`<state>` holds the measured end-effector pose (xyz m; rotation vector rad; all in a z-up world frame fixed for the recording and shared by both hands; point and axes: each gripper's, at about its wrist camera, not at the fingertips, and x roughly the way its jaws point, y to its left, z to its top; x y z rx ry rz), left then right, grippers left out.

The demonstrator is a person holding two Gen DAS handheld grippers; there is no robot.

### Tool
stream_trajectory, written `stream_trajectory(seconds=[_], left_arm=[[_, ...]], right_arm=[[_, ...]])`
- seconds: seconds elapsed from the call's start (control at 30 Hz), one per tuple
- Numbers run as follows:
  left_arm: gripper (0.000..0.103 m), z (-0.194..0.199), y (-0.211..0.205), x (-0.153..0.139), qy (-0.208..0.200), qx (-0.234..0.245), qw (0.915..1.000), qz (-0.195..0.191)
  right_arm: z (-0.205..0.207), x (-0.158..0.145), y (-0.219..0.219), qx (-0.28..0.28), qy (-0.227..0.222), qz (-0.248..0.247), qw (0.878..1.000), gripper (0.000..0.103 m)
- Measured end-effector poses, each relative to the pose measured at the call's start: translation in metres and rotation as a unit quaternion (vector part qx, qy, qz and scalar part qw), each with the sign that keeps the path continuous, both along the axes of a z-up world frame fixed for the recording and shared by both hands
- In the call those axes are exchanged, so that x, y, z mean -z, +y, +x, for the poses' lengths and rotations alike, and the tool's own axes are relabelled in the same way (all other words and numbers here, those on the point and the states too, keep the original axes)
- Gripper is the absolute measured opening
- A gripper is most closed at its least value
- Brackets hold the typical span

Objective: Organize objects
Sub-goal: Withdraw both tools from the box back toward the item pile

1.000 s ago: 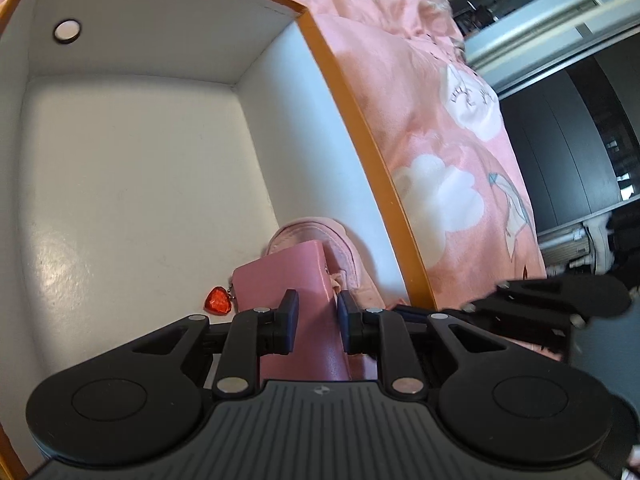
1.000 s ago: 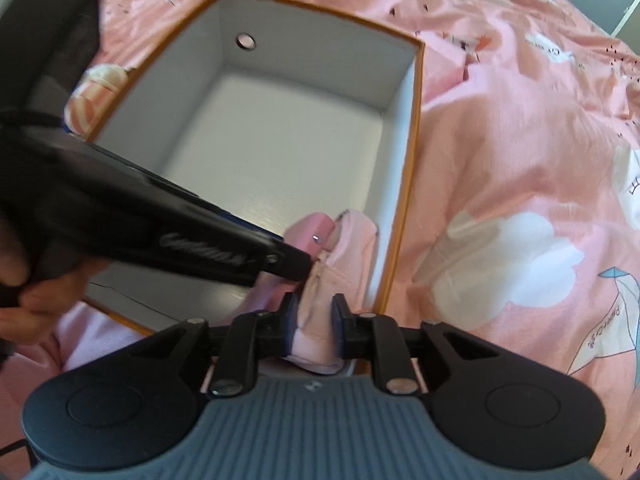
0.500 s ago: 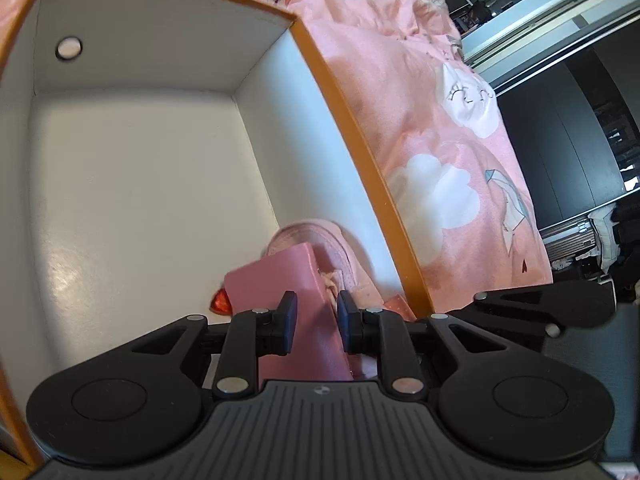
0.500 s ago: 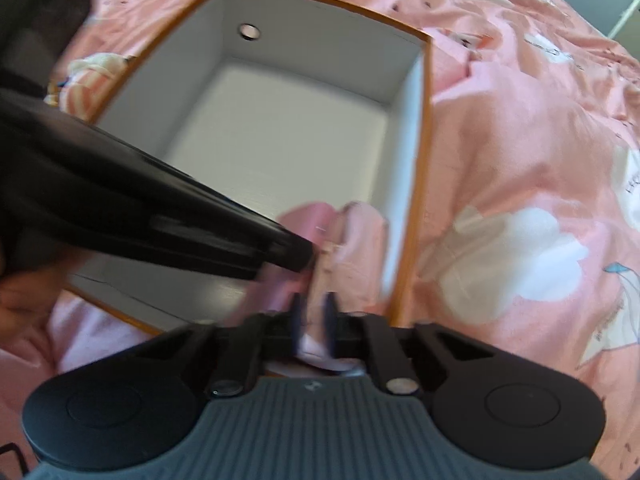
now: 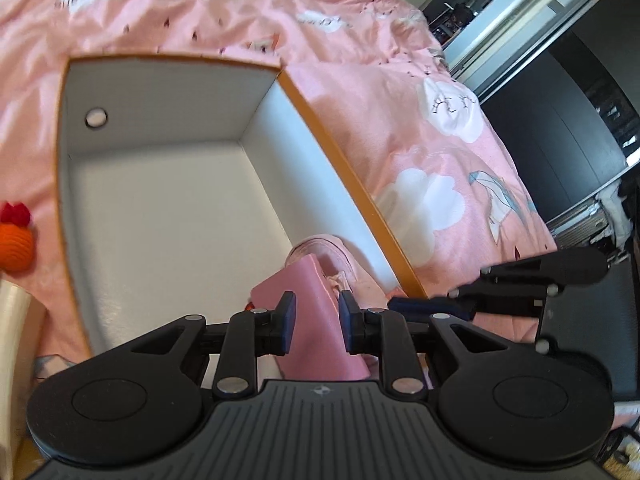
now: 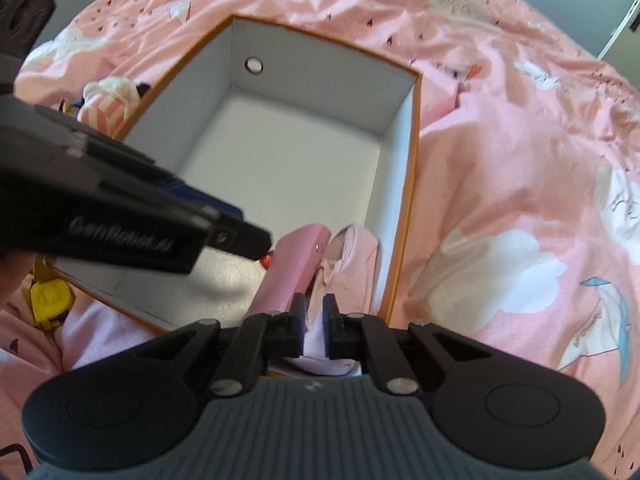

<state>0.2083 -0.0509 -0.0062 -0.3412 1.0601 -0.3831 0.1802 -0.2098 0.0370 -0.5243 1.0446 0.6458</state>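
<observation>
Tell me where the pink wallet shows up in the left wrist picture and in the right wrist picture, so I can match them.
Left wrist: the pink wallet sits low centre, between the left gripper fingers, in the box's near right corner.
Right wrist: the wallet is low centre, left of the pale pink cloth that the right gripper pinches.
Shared landmark: the round hole in the orange-edged box's far wall.

**Occluded, cropped and blurred regions**

A small red item (image 6: 267, 259) shows only as a sliver behind the pink wallet (image 6: 294, 270). The left frame edge crops an orange knitted toy (image 5: 15, 243) and a cream object (image 5: 12, 320). The yellow item (image 6: 48, 298) is indistinct. Bedsheet (image 5: 160, 8) print is blurred.
</observation>
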Motion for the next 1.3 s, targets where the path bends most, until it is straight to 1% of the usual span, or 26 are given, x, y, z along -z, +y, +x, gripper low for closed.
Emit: stream_trajectory(seconds=[0.17,0.3,0.47,0.6,0.7,0.77,0.83,0.9,1.0,1.03,1.1,1.17,1.3], left_arm=[[0.026,-0.037,0.004,-0.030,-0.051,0.004,0.9979,0.040],[0.026,-0.064,0.015,-0.044,-0.072,-0.007,0.9950,0.068],[0.026,-0.092,0.038,-0.053,-0.070,-0.018,0.9953,0.065],[0.027,-0.113,0.066,-0.060,-0.069,-0.031,0.9944,0.074],[0.027,-0.127,0.094,-0.064,-0.063,-0.064,0.9927,0.081],[0.027,-0.138,0.114,-0.065,-0.055,-0.095,0.9903,0.086],[0.027,-0.148,0.134,-0.061,-0.040,-0.130,0.9871,0.085],[0.027,-0.155,0.152,-0.054,-0.023,-0.160,0.9839,0.076],[0.027,-0.166,0.170,-0.040,-0.002,-0.184,0.9816,0.051],[0.027,-0.168,0.173,-0.035,0.004,-0.188,0.9811,0.046],[0.027,-0.171,0.173,-0.026,0.015,-0.185,0.9813,0.049],[0.027,-0.170,0.171,-0.018,0.026,-0.180,0.9818,0.056],[0.031,-0.166,0.164,-0.006,0.038,-0.175,0.9810,0.075]], right_arm=[[-0.025,-0.020,0.000,0.015,-0.034,0.062,0.997,0.009],[-0.050,-0.026,0.010,0.013,-0.056,0.114,0.992,0.009],[-0.077,-0.032,0.020,0.026,-0.067,0.177,0.982,0.011],[-0.100,-0.032,0.031,0.034,-0.048,0.221,0.974,0.013],[-0.120,-0.032,0.045,0.028,-0.039,0.240,0.970,0.013],[-0.132,-0.032,0.054,0.023,-0.036,0.252,0.967,0.013],[-0.144,-0.030,0.065,0.019,-0.038,0.255,0.966,0.013],[-0.154,-0.025,0.076,0.010,-0.041,0.247,0.968,0.013],[-0.161,-0.012,0.094,-0.006,-0.026,0.226,0.974,0.014],[-0.162,-0.008,0.099,-0.010,-0.022,0.217,0.976,0.014],[-0.165,0.001,0.109,-0.023,-0.022,0.196,0.980,0.021],[-0.168,0.007,0.116,-0.033,-0.030,0.175,0.984,0.021],[-0.165,0.014,0.127,-0.061,-0.043,0.136,0.988,0.023]])
